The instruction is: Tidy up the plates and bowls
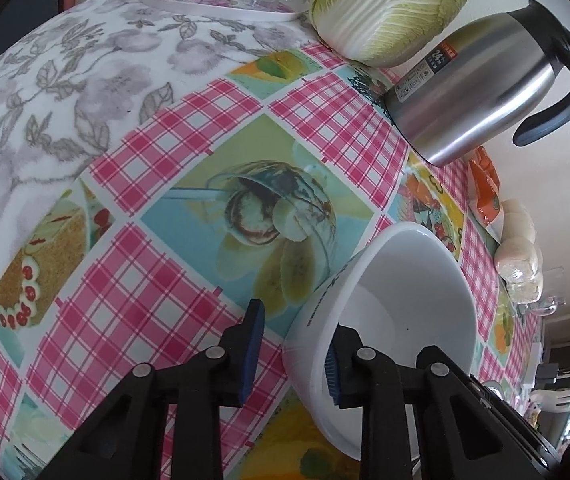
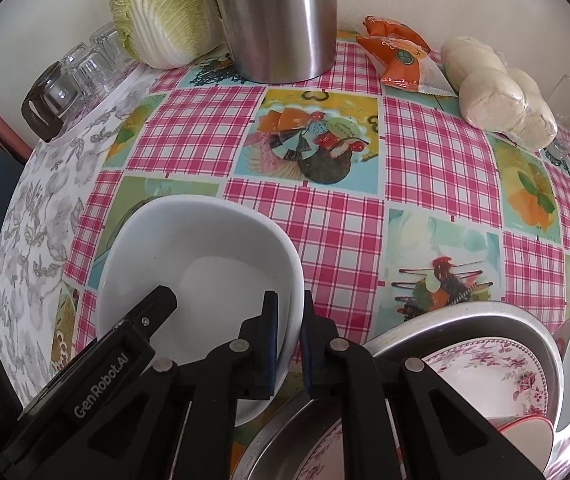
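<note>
Table (image 2: 437, 160): glossy oilcloth, pink gingham squares and dessert prints; a grey floral cloth (image 1: 65, 80) covers one end, against a pale wall.
Metal basin (image 2: 461, 316): round, dull aluminium, holding a pink-flowered plate (image 2: 481, 376) and bowls.
Napa cabbage (image 1: 389, 8): ribbed, pale green.
Thermos jug (image 1: 485, 84): brushed steel, black handle.
White bowl (image 2: 205, 248): smooth, glazed, on the oilcloth beside the basin.
Right gripper (image 2: 289, 344): clamped on the bowl's near rim.
Left gripper (image 1: 293, 356): pinching the opposite wall.
</note>
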A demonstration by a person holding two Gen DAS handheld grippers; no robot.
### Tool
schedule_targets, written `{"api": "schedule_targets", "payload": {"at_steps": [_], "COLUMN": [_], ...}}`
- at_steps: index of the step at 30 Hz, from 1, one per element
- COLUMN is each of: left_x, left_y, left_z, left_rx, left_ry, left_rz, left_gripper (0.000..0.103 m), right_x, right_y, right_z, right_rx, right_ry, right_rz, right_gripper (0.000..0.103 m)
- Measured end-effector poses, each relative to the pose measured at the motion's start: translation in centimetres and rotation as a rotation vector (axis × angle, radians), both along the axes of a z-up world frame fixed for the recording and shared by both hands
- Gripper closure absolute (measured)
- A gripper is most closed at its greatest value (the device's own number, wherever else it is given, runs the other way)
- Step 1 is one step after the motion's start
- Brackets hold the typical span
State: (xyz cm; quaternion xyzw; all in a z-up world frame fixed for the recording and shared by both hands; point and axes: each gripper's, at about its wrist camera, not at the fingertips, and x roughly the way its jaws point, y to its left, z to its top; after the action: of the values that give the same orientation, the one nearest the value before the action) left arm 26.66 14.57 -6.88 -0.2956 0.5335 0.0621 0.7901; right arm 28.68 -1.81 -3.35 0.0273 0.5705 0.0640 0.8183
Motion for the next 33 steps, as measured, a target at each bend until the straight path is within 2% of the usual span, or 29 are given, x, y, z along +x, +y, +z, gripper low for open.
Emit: {"api": "schedule_targets", "payload": {"at_steps": [3,8,16,25,33], "left_x": [0.0,-0.1,-0.8,-1.9,-3.2], "left_y": [0.1,0.1,-0.1,-0.4,-0.7], "left_z": [0.0,0.0,0.5,3.3,7.0], "left_rx": [-0.005,-0.063,-0.073,-0.036,-0.006], "left_ry": [0.0,-0.007,-0.009,-0.057,-0.135], "left_rz": [0.002,0.002,0.014,-0.001,-0.013], "left_gripper": [0.076,0.079,0.08,0.08,0.08], "right_x": [0.0,0.0,-0.6,-1.9,-3.6], "right_y": [0.0,-0.1,-0.1,-0.8,-1.3], "right_z": [0.0,0.2,1.0,3.1,6.2], "right_rx": [0.0,0.029,0.041,0.077,0.116], "right_ry": [-0.004,-0.006,-0.021,-0.066,-0.141], "right_rz": [0.0,0.004,0.005,0.011,0.031], "right_gripper": [0.093,0.093,0.093,0.093,0.093]}}
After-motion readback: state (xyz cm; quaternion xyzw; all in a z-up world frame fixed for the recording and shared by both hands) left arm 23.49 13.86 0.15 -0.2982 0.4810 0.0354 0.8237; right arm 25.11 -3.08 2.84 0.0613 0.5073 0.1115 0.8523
